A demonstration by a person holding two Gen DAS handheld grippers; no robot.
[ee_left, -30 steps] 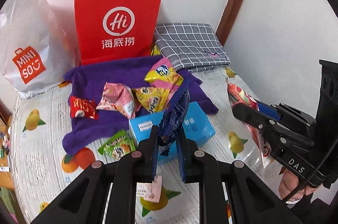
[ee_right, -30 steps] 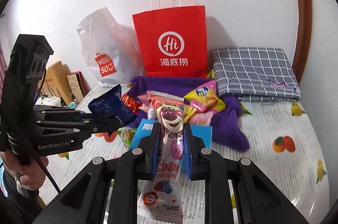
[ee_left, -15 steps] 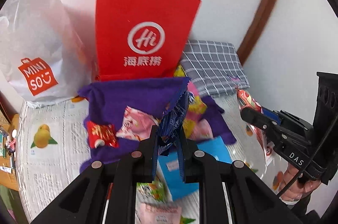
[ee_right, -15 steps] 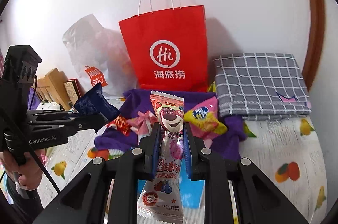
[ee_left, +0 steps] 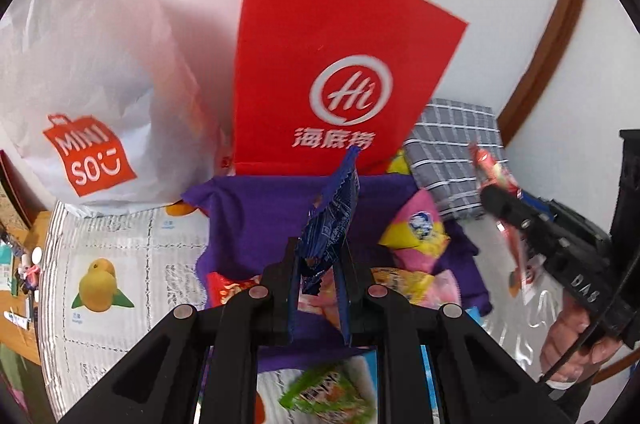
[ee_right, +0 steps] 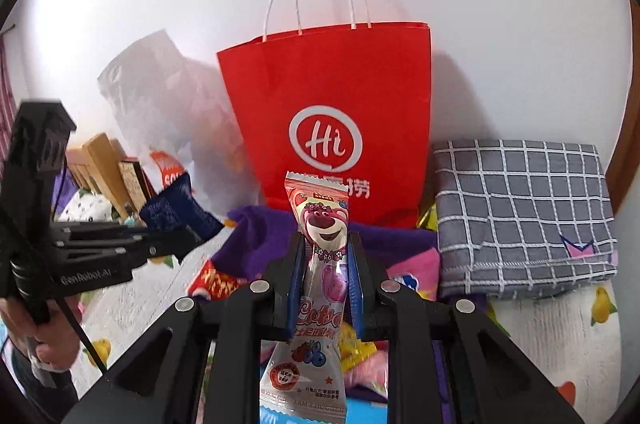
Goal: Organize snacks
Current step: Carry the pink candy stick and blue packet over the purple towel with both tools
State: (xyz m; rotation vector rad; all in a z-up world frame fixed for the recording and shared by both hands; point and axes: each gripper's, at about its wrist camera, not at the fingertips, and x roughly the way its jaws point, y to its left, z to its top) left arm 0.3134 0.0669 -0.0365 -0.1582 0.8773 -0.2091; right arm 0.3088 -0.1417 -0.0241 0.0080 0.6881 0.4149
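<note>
1. Left gripper (ee_left: 320, 288), bottom centre of the left wrist view, pitched downward: jaws clamped on a dark blue packet (ee_left: 332, 220) that stands up between them.
2. Right gripper (ee_right: 326, 284), bottom centre of the right wrist view: jaws clamped on a pink bear-print packet (ee_right: 320, 264), held upright.
3. Middle ground: several snacks lie unsorted on the purple cloth (ee_left: 256, 212), among them a pink-and-yellow packet (ee_left: 416, 236) and a red packet (ee_left: 224, 288); a green packet (ee_left: 328, 392) lies nearer.
4. Rear: red paper bag (ee_right: 332, 112) upright at the wall, white plastic bag (ee_left: 92, 72) left of it. Judged early: two packets lifted, none visibly bagged.
</note>
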